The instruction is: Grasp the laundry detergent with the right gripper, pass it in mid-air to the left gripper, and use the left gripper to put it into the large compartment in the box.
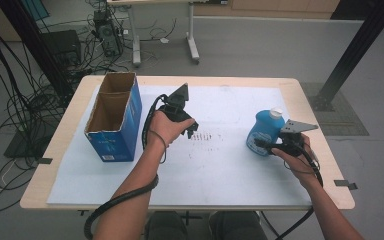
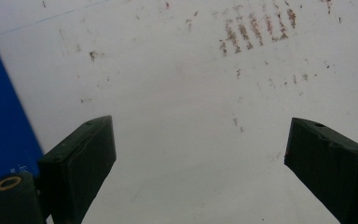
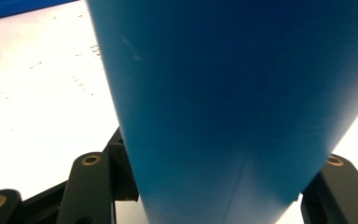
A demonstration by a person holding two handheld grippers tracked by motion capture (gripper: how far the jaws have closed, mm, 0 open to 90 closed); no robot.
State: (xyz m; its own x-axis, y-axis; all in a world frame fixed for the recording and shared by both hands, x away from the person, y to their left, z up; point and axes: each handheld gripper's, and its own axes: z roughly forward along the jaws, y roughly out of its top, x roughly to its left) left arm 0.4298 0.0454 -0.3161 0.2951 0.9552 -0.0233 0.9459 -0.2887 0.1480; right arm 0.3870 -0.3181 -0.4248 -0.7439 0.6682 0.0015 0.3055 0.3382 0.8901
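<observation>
Right hand reaches in from the bottom right, and the right gripper [image 1: 269, 145] is clamped on the blue bottle [image 1: 265, 131] near the table's [image 1: 300, 90] right edge. The bottle's tilted a bit, glossy blue plastic with a white cap [image 1: 276, 112]. The left gripper [image 1: 192, 127] sits mid-table, jaws wide apart over the white mat [image 2: 177, 116], just beside the open blue box [image 1: 114, 116].
</observation>
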